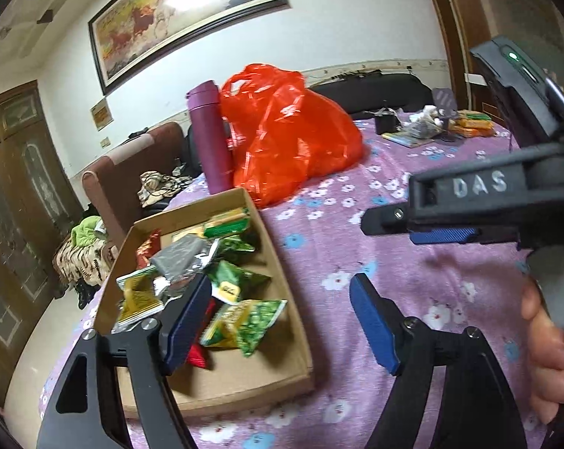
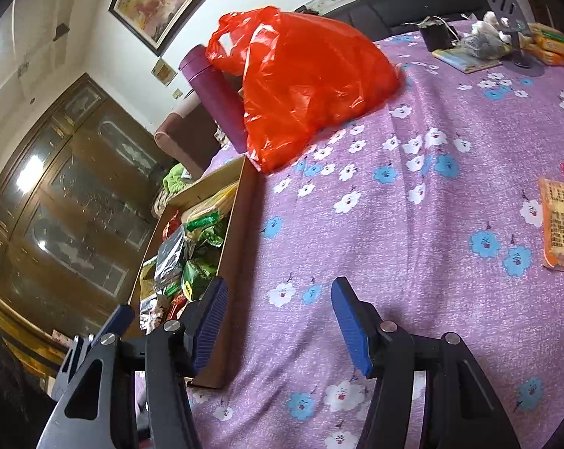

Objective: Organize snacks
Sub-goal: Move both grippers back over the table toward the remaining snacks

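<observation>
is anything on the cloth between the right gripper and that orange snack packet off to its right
Nothing visible: only bare flowered tablecloth lies between the open, empty right gripper and the orange packet.

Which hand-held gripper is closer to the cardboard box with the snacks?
Left. The left hand-held gripper has one finger over the cardboard box. The right hand-held gripper hangs beside the box, above the purple flowered cloth.
</observation>
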A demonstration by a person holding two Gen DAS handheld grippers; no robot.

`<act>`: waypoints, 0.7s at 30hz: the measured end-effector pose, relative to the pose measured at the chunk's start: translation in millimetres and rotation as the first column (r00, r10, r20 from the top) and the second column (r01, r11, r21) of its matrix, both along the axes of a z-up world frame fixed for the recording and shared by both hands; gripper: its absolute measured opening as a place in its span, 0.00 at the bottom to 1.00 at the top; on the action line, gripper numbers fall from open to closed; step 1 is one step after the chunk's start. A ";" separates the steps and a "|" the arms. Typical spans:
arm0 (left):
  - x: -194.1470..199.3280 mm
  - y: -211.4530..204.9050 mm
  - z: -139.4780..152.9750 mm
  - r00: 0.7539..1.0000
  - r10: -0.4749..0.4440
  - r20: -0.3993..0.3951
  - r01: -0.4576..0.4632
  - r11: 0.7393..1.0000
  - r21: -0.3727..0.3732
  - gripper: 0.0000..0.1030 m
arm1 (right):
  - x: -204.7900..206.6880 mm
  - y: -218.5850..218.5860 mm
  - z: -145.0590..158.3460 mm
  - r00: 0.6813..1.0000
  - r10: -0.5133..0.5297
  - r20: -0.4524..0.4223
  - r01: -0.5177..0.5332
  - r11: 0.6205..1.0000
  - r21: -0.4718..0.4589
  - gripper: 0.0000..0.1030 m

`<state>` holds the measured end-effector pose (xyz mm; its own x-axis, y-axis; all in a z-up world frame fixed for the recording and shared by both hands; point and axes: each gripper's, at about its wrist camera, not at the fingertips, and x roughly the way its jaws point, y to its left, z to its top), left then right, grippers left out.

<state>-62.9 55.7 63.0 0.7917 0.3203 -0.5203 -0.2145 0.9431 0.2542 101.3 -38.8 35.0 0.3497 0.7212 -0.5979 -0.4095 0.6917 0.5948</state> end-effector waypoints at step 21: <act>-1.7 4.8 1.3 1.000 -0.025 0.000 0.025 0.998 -0.051 0.77 | 79.9 -183.0 7.0 0.859 -0.504 0.089 0.508 0.818 -0.271 0.64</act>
